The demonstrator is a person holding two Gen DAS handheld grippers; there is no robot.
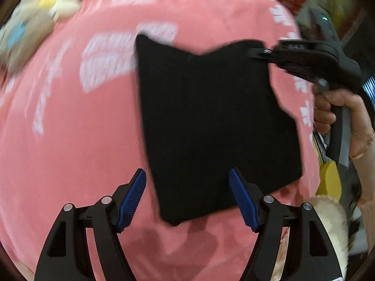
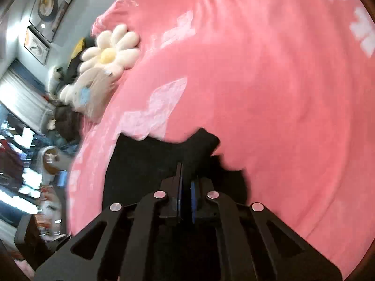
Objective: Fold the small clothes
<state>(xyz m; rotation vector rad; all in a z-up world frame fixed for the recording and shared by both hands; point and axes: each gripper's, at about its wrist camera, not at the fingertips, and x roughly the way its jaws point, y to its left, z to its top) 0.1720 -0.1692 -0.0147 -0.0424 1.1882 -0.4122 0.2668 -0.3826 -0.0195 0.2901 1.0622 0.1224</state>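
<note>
A pink bedspread [image 1: 70, 140] with pale white patterns fills nearly all of both views, spread over a bed. On it lies the black garment [image 1: 211, 121], a small folded piece of cloth, roughly rectangular with a notched upper edge; in the left wrist view it sits right of centre on the spread. At the far left edge of the bed rests a daisy-shaped cushion [image 2: 110, 51] with cream petals and a yellow middle, and just beside it a beige plush toy [image 2: 93, 93] with a blue patch. The left tongs [image 1: 187, 196] stand spread wide above the near edge of the garment, the blue ribbed pads clear of the cloth on both sides. The right tongs [image 2: 186, 187], held by a hand [image 1: 337, 117] at the right of the left view, are pressed together on the garment's upper right corner, pinching the black cloth between them.
</note>
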